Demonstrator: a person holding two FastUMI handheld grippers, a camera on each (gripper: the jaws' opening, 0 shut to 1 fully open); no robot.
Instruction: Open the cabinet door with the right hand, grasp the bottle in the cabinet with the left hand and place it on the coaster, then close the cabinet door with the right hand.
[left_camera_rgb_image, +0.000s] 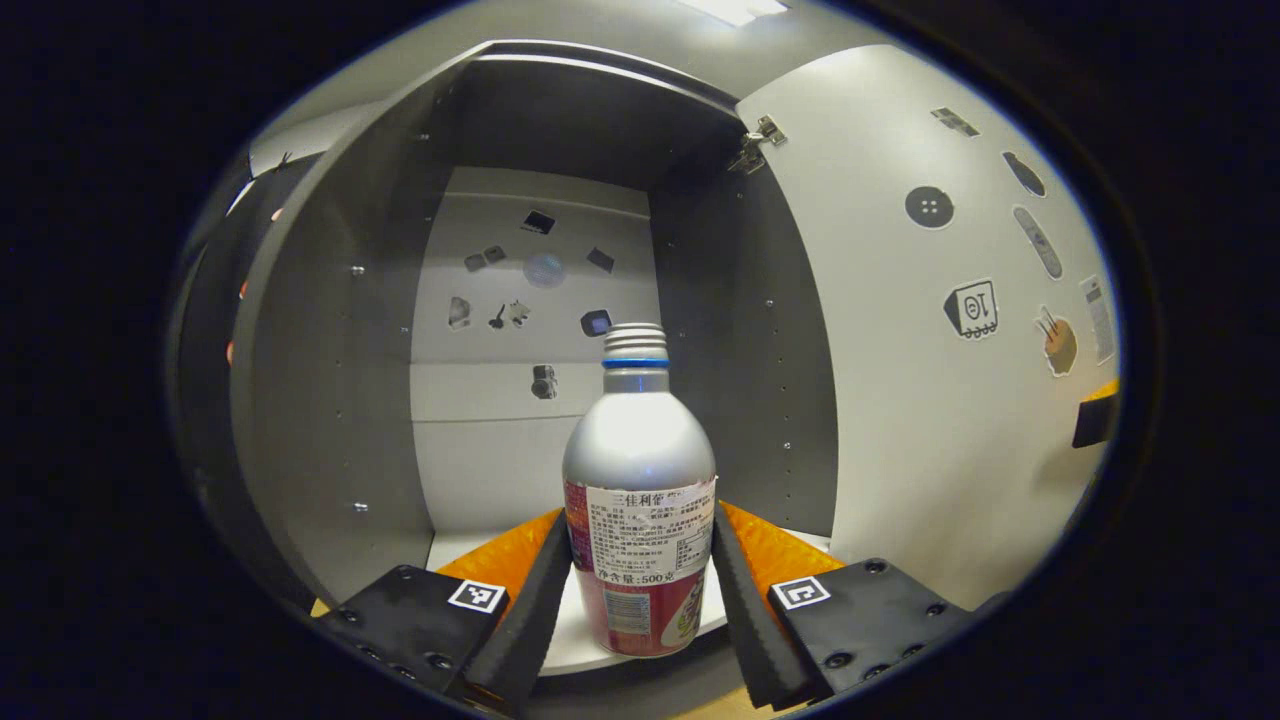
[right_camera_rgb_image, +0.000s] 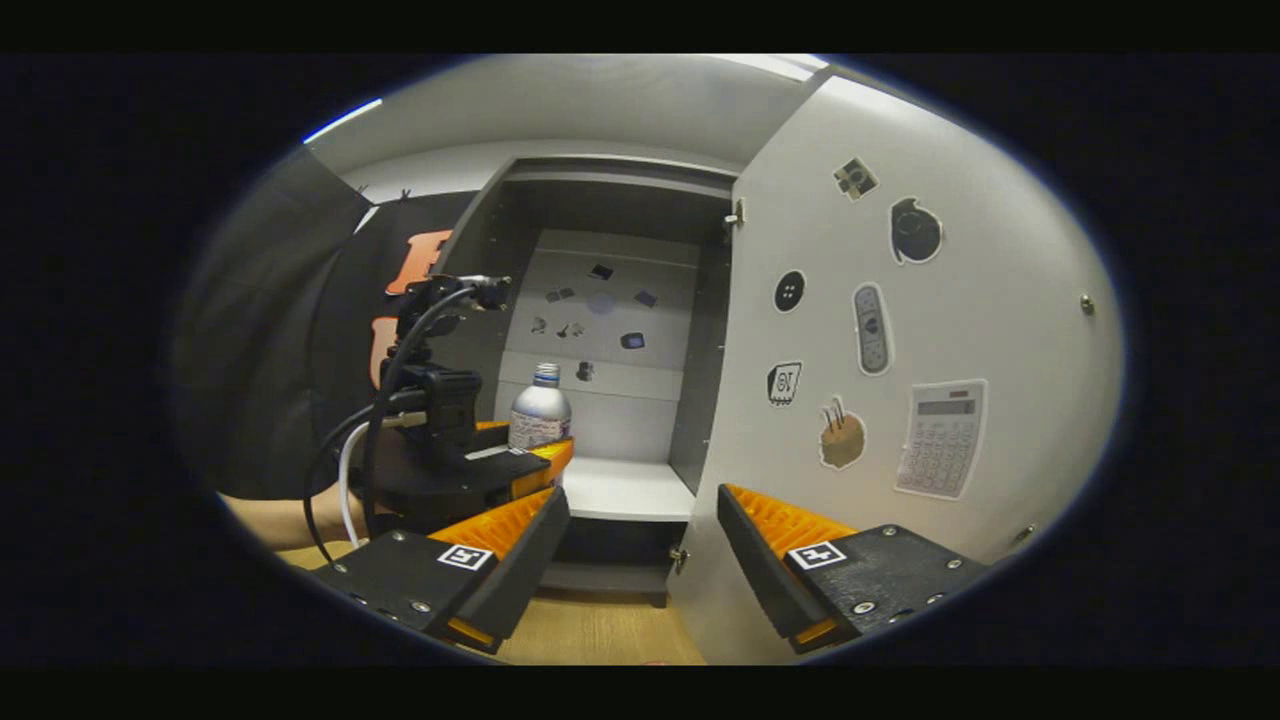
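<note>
Grey inside and out, the cabinet (right_camera_rgb_image: 610, 330) stands open, its door (right_camera_rgb_image: 900, 400) swung wide at about 3 o'clock in the right gripper view and covered in small stickers (right_camera_rgb_image: 872, 328). On the white shelf (right_camera_rgb_image: 625, 490), near its front edge, the silver bottle (left_camera_rgb_image: 640, 500) stands upright, at 6 o'clock in the left gripper view. The left gripper (left_camera_rgb_image: 640, 610) has a finger pressed on each side of the bottle's lower body, while the right gripper (right_camera_rgb_image: 640, 560) hangs in front of the cabinet with its jaws apart and holding nothing.
</note>
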